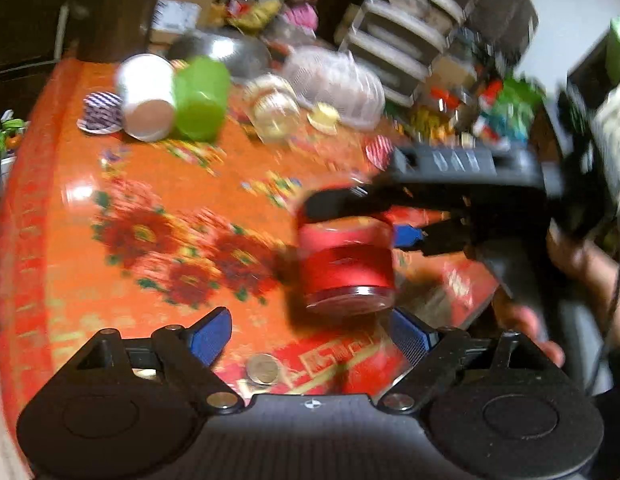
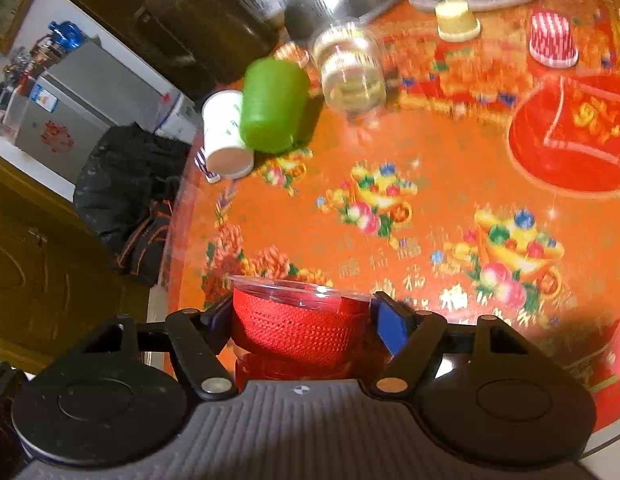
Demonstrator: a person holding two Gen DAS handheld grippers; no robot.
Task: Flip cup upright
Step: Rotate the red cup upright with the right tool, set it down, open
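Note:
A clear plastic cup with a red knitted sleeve (image 2: pixel 297 320) is clamped between the blue pads of my right gripper (image 2: pixel 301 320), its clear rim pointing away from the camera. In the left wrist view the same cup (image 1: pixel 346 264) is held above the orange tablecloth with its rim downward, the right gripper (image 1: pixel 374 216) gripping it from the right. My left gripper (image 1: pixel 310 340) is open and empty, just in front of and below the cup.
On the orange flowered table (image 2: pixel 430 184) lie a green cup (image 2: pixel 273 104) and a white paper cup (image 2: pixel 225 136) on their sides, a clear jar (image 2: pixel 350 68), small striped cups (image 2: pixel 552 40), a metal bowl (image 1: pixel 225 52) and a coin (image 1: pixel 263 368). The table edge runs at left.

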